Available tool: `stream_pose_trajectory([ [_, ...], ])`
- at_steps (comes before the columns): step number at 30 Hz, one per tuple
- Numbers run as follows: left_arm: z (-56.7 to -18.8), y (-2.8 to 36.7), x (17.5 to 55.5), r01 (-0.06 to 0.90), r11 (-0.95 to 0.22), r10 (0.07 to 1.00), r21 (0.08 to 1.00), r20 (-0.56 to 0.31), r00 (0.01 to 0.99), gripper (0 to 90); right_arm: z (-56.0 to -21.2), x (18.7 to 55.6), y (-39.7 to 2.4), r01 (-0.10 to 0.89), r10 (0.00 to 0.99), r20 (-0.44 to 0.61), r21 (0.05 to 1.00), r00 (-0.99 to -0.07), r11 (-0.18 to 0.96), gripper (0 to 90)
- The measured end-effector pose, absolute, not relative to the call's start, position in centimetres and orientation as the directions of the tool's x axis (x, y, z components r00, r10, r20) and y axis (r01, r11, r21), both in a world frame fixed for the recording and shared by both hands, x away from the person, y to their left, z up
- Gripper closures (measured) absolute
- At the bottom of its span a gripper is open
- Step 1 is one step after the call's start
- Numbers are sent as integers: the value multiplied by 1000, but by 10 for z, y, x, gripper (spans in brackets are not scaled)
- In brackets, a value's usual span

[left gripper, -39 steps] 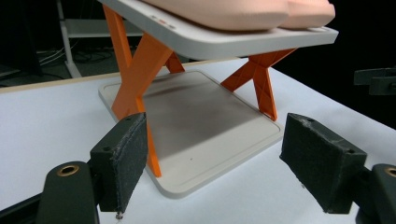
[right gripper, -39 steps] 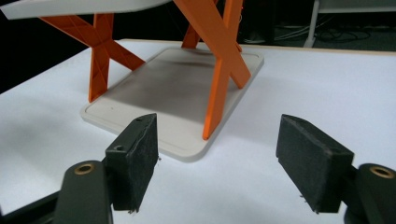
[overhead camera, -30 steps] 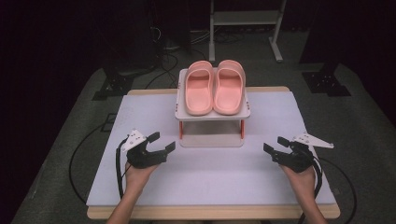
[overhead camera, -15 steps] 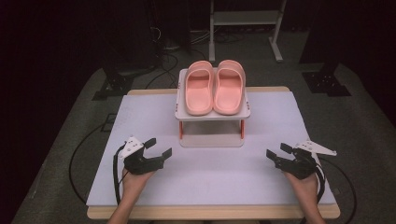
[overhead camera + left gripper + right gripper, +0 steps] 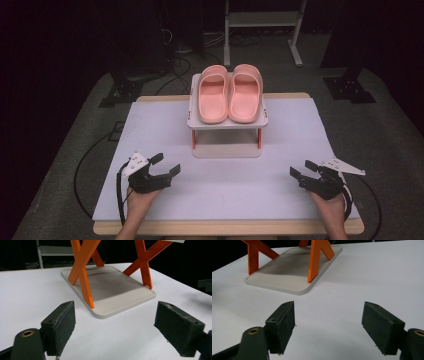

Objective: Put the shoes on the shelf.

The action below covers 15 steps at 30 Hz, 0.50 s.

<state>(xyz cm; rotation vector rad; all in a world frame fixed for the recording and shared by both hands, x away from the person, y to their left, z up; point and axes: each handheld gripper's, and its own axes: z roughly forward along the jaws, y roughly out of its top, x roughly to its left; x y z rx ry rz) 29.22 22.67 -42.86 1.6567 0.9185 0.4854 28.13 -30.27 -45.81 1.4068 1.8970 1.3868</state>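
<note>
Pink slippers (image 5: pixel 230 93) lie side by side on a small two-level rack (image 5: pixel 228 123) at twelve o'clock on the white table (image 5: pixel 210 200), while the left gripper (image 5: pixel 165 167) at seven o'clock and right gripper (image 5: pixel 302 170) at five gape wide, holding nothing.

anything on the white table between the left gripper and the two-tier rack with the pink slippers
No. The high view shows bare white tabletop between the open left gripper and the small white rack with orange legs; the pink rubber slippers sit on its top shelf.
</note>
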Motion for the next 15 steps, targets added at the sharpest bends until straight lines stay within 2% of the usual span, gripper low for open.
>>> stream_pose_trajectory([
  [8, -435, 230, 284, 308, -73, 780, 949, -138, 611, 155, -462, 271, -304, 478, 884, 213, 878, -416, 14, 254],
  [15, -445, 233, 281, 322, -63, 785, 945, -153, 601, 123, -467, 257, -305, 435, 884, 188, 900, -428, 19, 230],
])
